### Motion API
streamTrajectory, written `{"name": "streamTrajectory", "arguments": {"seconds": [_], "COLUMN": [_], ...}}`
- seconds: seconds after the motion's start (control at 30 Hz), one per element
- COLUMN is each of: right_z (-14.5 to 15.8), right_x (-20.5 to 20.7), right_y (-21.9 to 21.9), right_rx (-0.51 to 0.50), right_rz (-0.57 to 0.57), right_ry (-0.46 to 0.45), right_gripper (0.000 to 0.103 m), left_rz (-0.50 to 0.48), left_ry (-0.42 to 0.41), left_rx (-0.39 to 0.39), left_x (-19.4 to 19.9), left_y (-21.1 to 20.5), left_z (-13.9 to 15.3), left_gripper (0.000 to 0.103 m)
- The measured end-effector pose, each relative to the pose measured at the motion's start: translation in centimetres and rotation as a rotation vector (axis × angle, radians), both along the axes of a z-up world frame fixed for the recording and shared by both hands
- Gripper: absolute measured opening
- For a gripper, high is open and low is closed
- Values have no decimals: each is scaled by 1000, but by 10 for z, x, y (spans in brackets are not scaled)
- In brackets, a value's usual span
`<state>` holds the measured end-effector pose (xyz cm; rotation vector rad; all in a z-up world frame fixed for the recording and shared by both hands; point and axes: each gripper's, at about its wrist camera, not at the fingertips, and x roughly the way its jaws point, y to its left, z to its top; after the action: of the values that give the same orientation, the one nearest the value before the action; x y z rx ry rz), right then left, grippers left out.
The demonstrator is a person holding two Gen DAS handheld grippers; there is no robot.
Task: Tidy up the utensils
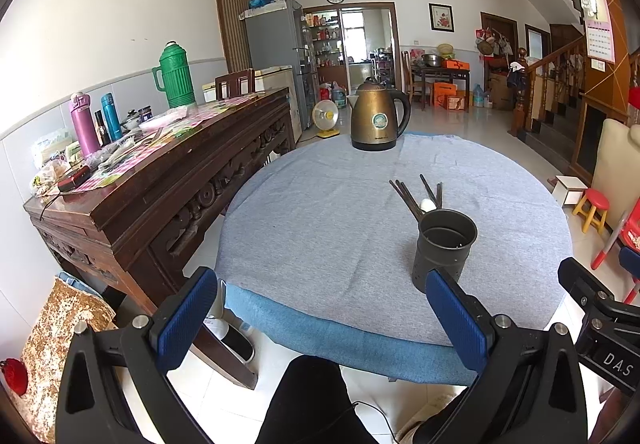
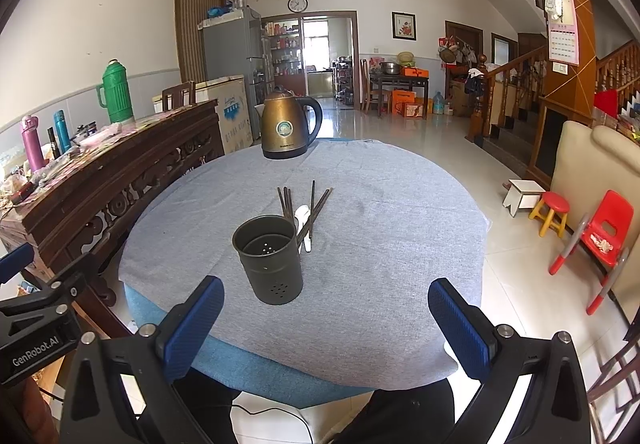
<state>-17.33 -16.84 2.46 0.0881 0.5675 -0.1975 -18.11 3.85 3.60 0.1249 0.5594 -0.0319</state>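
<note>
At the bottom of each frame, my left gripper [image 1: 320,318] and right gripper [image 2: 326,320] hang spread wide, grasping nothing. Just beyond, mid-frame, the dark perforated metal utensil cup [image 2: 269,258] stands upright on the grey tablecloth [image 2: 380,236], dark chopsticks [image 2: 310,209] and a white spoon [image 2: 303,222] lying behind it.

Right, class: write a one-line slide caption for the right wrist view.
Open right tongs face an empty utensil holder, chopsticks and a white spoon lying behind it.
</note>
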Motion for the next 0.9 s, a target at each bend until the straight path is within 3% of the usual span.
{"name": "streamTrajectory", "arguments": {"seconds": [0.7, 0.9], "right_z": [0, 9], "right_x": [0, 14], "right_y": [1, -8], "right_rx": [5, -9], "right_rz": [4, 2], "right_ry": [-1, 44], "right_gripper": [103, 103], "left_rz": [-8, -17], "left_ry": [9, 21], "left_rx": [2, 8], "left_x": [2, 19], "left_y": [-2, -2], "left_z": [-4, -1], "left_gripper": [103, 103]}}
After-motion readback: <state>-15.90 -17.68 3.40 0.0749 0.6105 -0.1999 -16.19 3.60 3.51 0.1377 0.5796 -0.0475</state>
